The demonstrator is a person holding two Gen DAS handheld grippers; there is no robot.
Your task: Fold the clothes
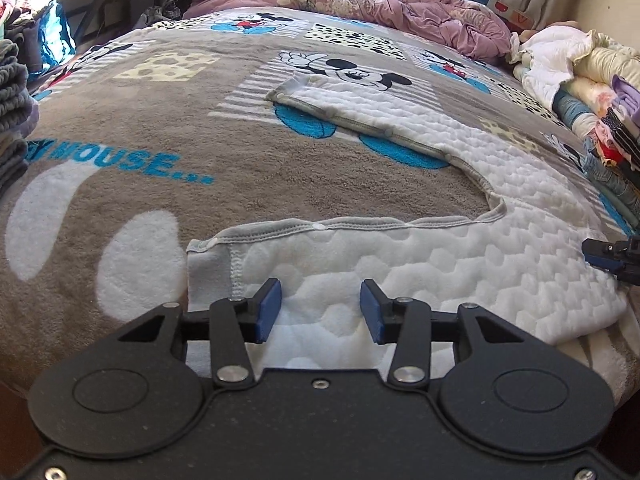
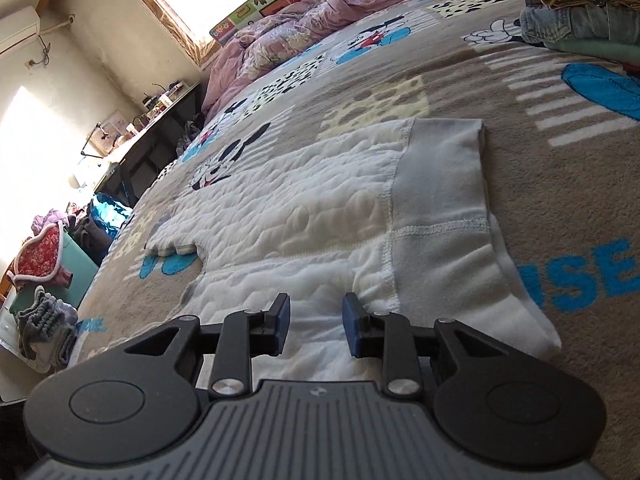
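A: Since it's all soft stuff here, start w/ the biggest: the grey-brown fleece cartoon-mouse blanket (image 1: 168, 128) runs under and ahead of both grippers. Plush pile, so I'd guess cloth drags on it rather than slides.

B: And the garment?

A: White quilted baby pants w/ grey ribbed trim and snap buttons (image 1: 460, 248), lying flat on the blanket right under and ahead of the left gripper (image 1: 320, 312). One leg runs off ahead, other lies across just in front of the tips. Padded, hexagon stitching, looks light and floppy, prob. won't hold a crease by itself.

B: Right side?

A: Grey ribbed waistband (image 2: 436, 172) ahead and a bit right of the right gripper (image 2: 316, 330). Thicker, double layer w/ seam, likely the firmest bit.

B: Where to grab?

A: I'd say the trim edges: waistband corner for the right, the grey leg cuff (image 1: 210, 258) ahead-left for the left. Quilted middle would bunch.

B: Jaws?

A: Both part-open, blue pads apart, nothing pinched; cloth lies beneath them, not gripped.

B: Small bits?

A: White snaps (image 1: 318, 225) along the inner-leg trim, just ahead of the left tips. Hard, tiny, avoid clamping on them.
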